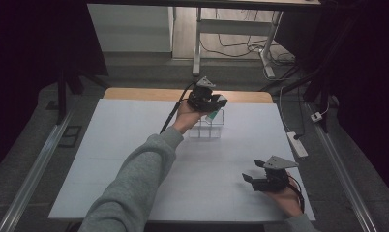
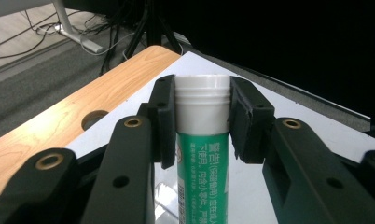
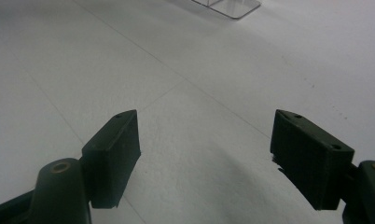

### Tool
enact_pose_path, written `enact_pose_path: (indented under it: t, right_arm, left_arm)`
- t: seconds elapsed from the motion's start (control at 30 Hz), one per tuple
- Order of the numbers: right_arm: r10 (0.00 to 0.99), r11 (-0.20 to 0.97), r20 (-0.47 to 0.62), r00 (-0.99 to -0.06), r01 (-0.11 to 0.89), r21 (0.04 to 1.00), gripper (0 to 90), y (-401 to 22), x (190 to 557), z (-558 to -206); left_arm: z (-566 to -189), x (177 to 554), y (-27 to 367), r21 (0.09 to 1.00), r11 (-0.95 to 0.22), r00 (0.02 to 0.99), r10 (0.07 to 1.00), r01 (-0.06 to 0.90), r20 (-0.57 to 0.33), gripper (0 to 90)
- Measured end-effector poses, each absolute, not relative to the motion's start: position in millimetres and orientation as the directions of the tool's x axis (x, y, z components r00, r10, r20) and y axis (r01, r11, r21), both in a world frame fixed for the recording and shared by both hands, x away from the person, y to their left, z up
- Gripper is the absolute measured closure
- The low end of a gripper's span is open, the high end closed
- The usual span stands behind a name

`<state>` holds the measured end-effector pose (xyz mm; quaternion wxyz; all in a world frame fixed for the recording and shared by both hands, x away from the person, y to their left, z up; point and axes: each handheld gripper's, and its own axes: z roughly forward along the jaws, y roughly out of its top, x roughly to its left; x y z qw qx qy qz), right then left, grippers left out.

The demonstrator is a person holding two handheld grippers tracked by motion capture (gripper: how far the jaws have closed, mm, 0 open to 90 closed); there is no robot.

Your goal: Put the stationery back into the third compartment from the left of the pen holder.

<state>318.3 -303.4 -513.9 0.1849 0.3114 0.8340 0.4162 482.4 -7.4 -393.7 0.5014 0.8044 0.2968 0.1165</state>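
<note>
We had left gripper [image 2: 203,123] clamped on green tube [image 2: 203,172] just below white cap [image 2: 203,100], over clear organizer [image 1: 208,126] at table's [image 1: 134,159] far edge. Tube judged light, stiff, slick plastic; grip near cap seemed right. Organizer walls stood closest in way. Right gripper [image 3: 205,154] gaped empty near table's front edge.

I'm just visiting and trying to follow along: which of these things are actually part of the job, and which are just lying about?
Part of the job:
- green tube with white cap, clamped in the left gripper
- clear compartment box under it
- right gripper, open, waiting over the white tabletop

Just lying about:
- power strip on the floor
- cables beyond the table
</note>
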Motion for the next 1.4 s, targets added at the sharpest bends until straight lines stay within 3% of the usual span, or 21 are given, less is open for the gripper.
enact_pose_path:
  t: [0.9, 0.93, 1.0, 1.03, 1.13, 1.4]
  right_arm:
    - [0.673, 0.457, -0.041, -0.739, 0.372, 0.808, 23.3, -304, 319, -516]
    - [0.673, 0.457, -0.039, -0.739, 0.373, 0.807, 23.3, -304, 319, -516]
    - [0.669, 0.461, -0.043, -0.742, 0.369, 0.807, 23.3, -304, 319, -516]
    - [0.669, 0.468, -0.047, -0.742, 0.370, 0.803, 23.3, -304, 319, -516]
    - [0.662, 0.470, -0.041, -0.749, 0.372, 0.800, 23.3, -304, 319, -516]
    - [0.664, 0.465, -0.038, -0.747, 0.373, 0.803, 23.4, -303, 319, -517]
  left_arm:
    - [-414, 519, -26, 0.858, -0.319, 0.765, 0.632, 0.402, -0.123, 63.5]
    - [-415, 519, -25, 0.856, -0.326, 0.762, 0.637, 0.402, -0.115, 62.2]
    - [-413, 516, -25, 0.849, -0.330, 0.757, 0.643, 0.412, -0.117, 44.0]
    - [-412, 515, -24, 0.847, -0.337, 0.762, 0.638, 0.411, -0.116, 39.7]
    - [-406, 512, -18, 0.851, -0.317, 0.764, 0.629, 0.418, -0.141, 35.2]
    - [-406, 505, -8, 0.847, -0.333, 0.774, 0.619, 0.414, -0.135, 35.4]
